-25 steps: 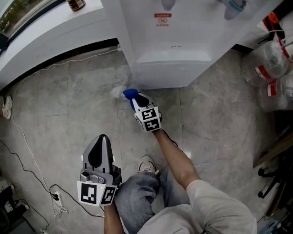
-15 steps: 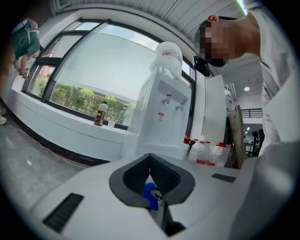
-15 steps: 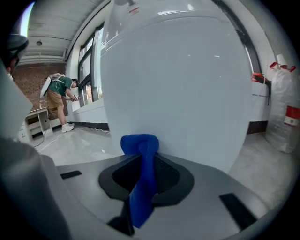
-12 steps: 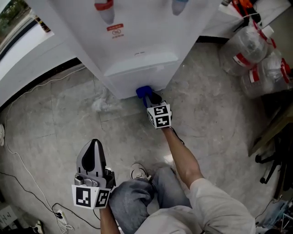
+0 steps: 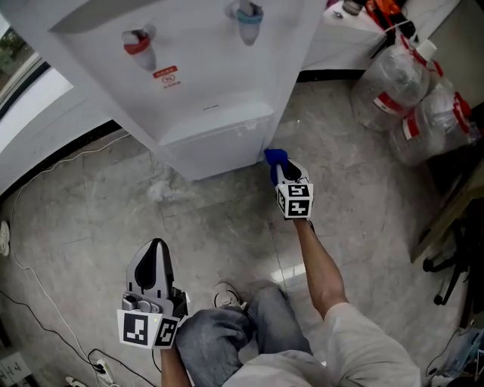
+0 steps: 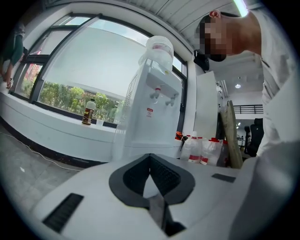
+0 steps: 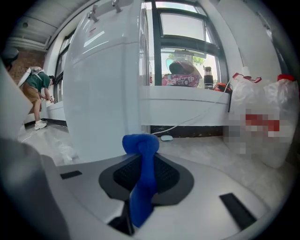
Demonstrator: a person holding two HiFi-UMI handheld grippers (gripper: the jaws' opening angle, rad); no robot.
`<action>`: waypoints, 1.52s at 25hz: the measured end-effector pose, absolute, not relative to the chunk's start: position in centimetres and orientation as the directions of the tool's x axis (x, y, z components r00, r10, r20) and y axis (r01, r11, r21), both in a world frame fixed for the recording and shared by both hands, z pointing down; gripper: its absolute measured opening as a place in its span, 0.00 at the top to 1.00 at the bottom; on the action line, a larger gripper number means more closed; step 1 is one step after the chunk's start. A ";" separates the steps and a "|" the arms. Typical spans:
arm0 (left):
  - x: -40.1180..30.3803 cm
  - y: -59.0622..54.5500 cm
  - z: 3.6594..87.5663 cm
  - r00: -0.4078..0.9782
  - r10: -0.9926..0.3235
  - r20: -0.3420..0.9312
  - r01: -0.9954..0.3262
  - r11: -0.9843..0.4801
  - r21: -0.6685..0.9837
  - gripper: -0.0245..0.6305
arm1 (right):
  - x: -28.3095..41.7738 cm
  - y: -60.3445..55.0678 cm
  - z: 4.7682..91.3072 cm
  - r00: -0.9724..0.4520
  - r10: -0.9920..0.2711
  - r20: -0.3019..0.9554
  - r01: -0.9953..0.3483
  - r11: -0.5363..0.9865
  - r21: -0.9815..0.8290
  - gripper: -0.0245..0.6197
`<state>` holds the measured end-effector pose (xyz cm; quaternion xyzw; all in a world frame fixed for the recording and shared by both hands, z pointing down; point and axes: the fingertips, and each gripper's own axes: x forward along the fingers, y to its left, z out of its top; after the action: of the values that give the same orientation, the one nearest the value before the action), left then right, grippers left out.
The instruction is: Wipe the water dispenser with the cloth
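A white floor-standing water dispenser (image 5: pixel 204 83) has a red tap (image 5: pixel 138 44) and a blue tap (image 5: pixel 246 15). My right gripper (image 5: pixel 277 162) is shut on a bunched blue cloth (image 5: pixel 273 157), held low at the dispenser's front right corner near the floor. In the right gripper view the blue cloth (image 7: pixel 142 176) sticks up between the jaws, just short of the dispenser (image 7: pixel 108 89). My left gripper (image 5: pixel 155 261) hangs back over the floor by the person's knee, shut and empty; in its own view the dispenser (image 6: pixel 152 112) stands farther off.
Clear plastic bags (image 5: pixel 412 94) with red labels lie at the right. A crumpled bit of clear plastic (image 5: pixel 160 186) sits on the floor left of the dispenser base. White cables (image 5: pixel 45 249) trail across the floor. A white sill (image 5: pixel 45 113) runs along the left.
My right gripper with the blue cloth has slid to the right along the dispenser's base, from its left corner to its right corner. The left gripper has barely moved.
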<state>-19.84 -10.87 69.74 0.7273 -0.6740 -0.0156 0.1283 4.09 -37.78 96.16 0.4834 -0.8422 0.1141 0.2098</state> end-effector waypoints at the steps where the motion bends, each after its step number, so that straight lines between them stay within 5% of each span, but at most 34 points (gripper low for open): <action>1: -19.9 -10.8 69.7 0.089 -0.985 0.148 -0.976 -0.057 0.211 0.94 | 4.2 -37.6 96.0 -0.445 -0.766 0.463 -0.861 0.509 0.014 0.84; 7: -20.5 -11.1 70.0 0.086 -0.987 0.137 -0.977 -0.057 0.206 0.94 | 1.4 -33.4 94.2 -0.496 -0.736 0.462 -0.838 0.544 -0.034 0.84; 13: -20.3 -12.4 69.4 0.142 -0.956 0.257 -0.986 -0.116 0.116 0.94 | -1.6 -26.8 85.3 -0.562 -0.672 0.483 -0.796 0.597 -0.096 0.84; 38: -21.6 -16.7 20.6 0.218 -0.945 0.244 -0.958 -0.160 0.237 0.94 | -10.8 -24.9 26.6 -0.633 -0.658 0.408 -0.732 0.681 -0.038 0.84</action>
<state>-21.64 -16.75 20.57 0.7614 -0.6249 0.0193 0.1714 -10.84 -24.92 26.56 0.3867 -0.8981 0.1002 0.1838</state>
